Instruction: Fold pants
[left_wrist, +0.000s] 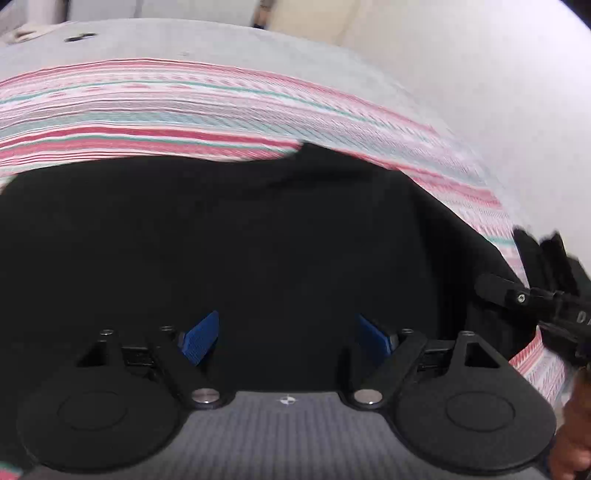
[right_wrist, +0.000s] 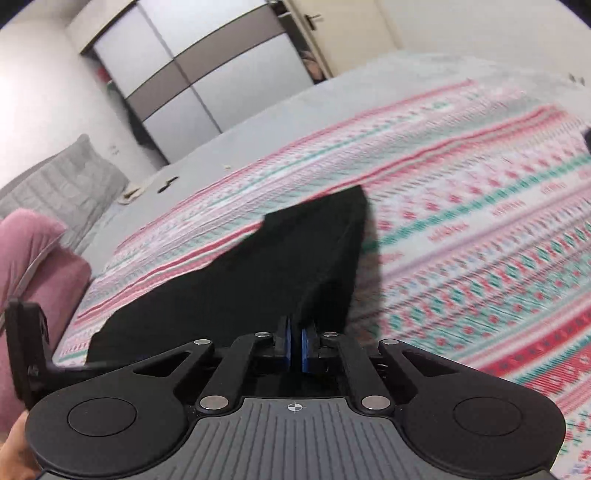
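The black pants (left_wrist: 258, 240) lie spread on a pink, white and teal striped blanket (left_wrist: 184, 110). My left gripper (left_wrist: 288, 338) is open, its blue pads (left_wrist: 201, 339) held just above the black cloth with nothing between them. My right gripper (right_wrist: 295, 345) is shut on an edge of the pants (right_wrist: 288, 266), and the cloth rises from the blanket (right_wrist: 480, 240) up to the pads. The right gripper also shows at the right edge of the left wrist view (left_wrist: 546, 295).
The blanket covers a grey bed (right_wrist: 258, 122). A pink pillow (right_wrist: 37, 266) and a grey pillow (right_wrist: 62, 188) lie at the left. A wardrobe (right_wrist: 199, 70) and a door stand behind the bed. A small dark item (left_wrist: 79, 37) lies on the sheet.
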